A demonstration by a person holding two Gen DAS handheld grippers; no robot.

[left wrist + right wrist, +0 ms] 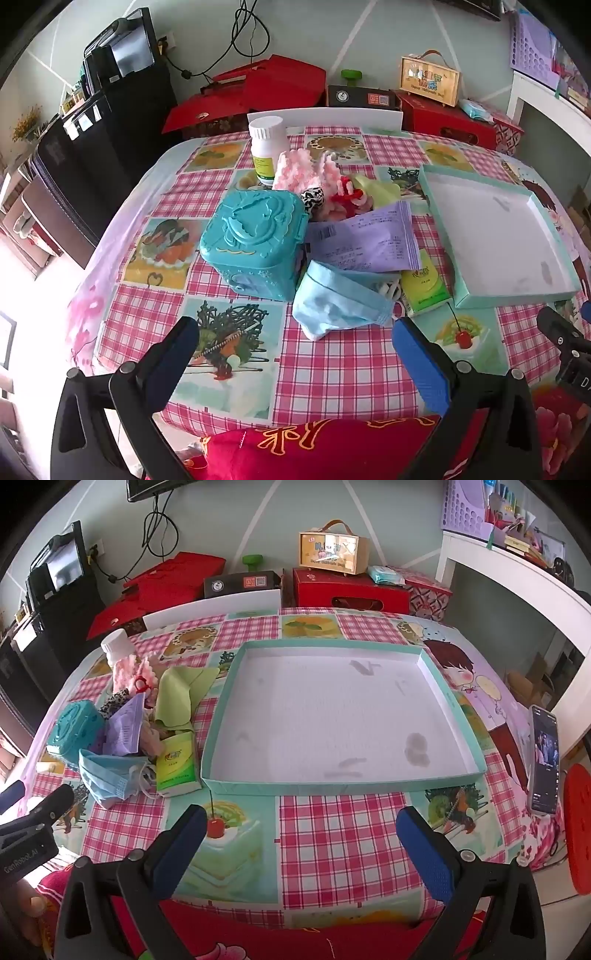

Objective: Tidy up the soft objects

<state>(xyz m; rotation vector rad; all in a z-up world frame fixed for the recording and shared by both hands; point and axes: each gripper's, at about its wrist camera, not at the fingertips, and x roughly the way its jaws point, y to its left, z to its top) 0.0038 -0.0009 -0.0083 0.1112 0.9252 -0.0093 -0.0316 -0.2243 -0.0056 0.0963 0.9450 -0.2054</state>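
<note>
We hold both tongs, left (pixel 293 341) and right (pixel 301 829), wide apart above the checked surface (pixel 332 834), near a crumpled blue face mask (pixel 336 302) and shallow teal cardboard tray (pixel 458 701).

a lived-in home, likely a bedroom or living room corner. the surface (pixel 332 834) wears a pink checked cloth printed with cakes and cartoon children. beyond its far edge sit red gift boxes (pixel 347 587), a small wooden case with a handle (pixel 334 552), and a wall socket with trailing cables (pixel 96 550). a white desk (pixel 517 576) past the right edge holds books and a purple basket (pixel 461 509). a phone (pixel 543 760) leans at the right edge.
</note>
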